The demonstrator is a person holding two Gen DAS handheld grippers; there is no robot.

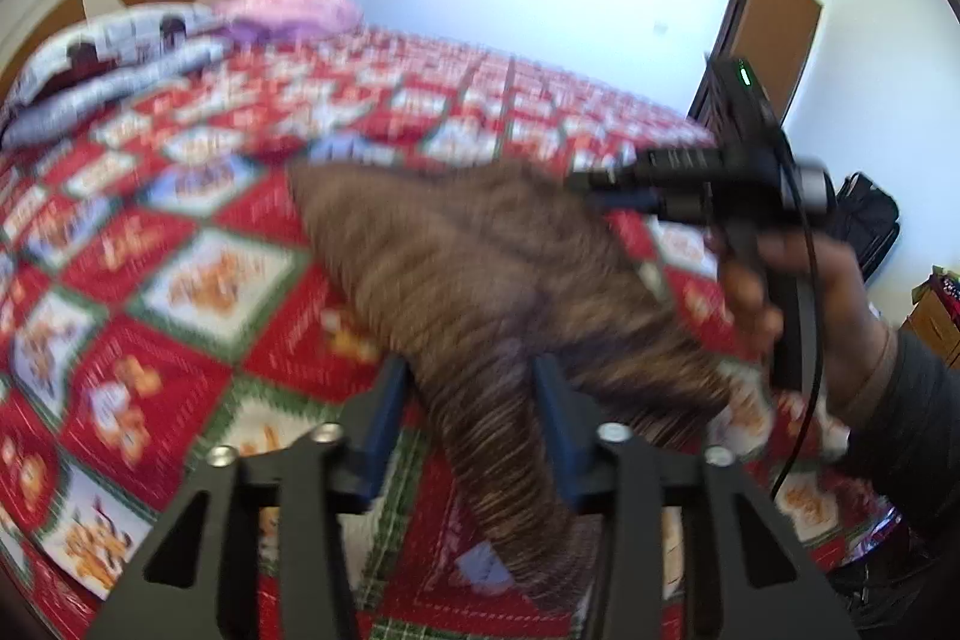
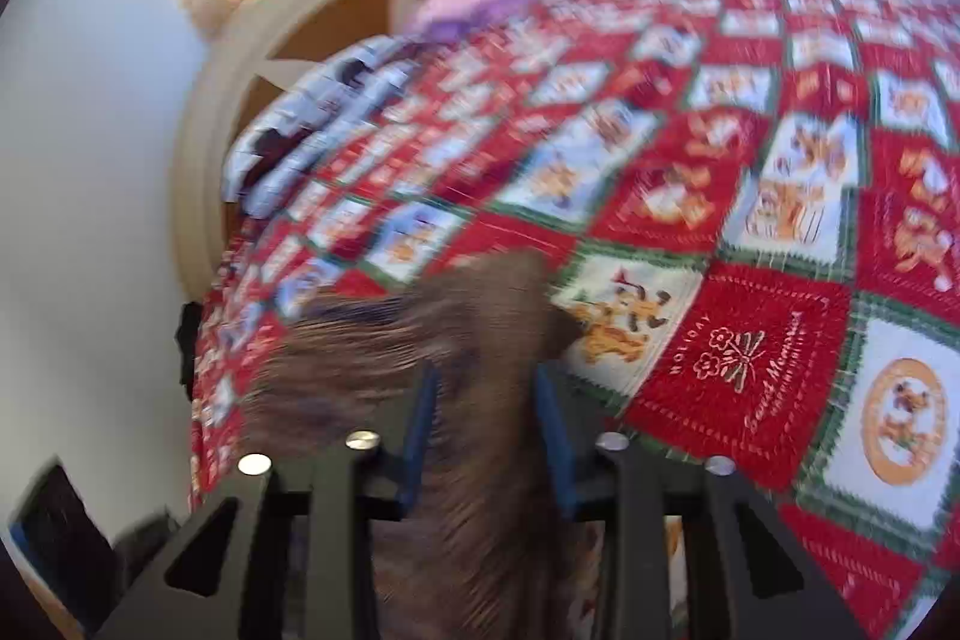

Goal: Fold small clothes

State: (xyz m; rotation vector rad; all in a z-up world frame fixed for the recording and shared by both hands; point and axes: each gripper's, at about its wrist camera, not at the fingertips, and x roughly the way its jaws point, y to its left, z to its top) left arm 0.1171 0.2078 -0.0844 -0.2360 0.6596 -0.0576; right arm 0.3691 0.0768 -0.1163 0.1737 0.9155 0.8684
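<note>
A bed under a red patchwork quilt (image 1: 180,232) fills both views. The brown striped garment (image 1: 480,292) lies mid-frame for folding, running between the spread jaws of left gripper (image 1: 471,388) and right gripper (image 2: 486,394), neither visibly pinching.

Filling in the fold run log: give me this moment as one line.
brown striped garment on quilt | left hand-held gripper: open, cloth between | right hand-held gripper: open, cloth between
</note>
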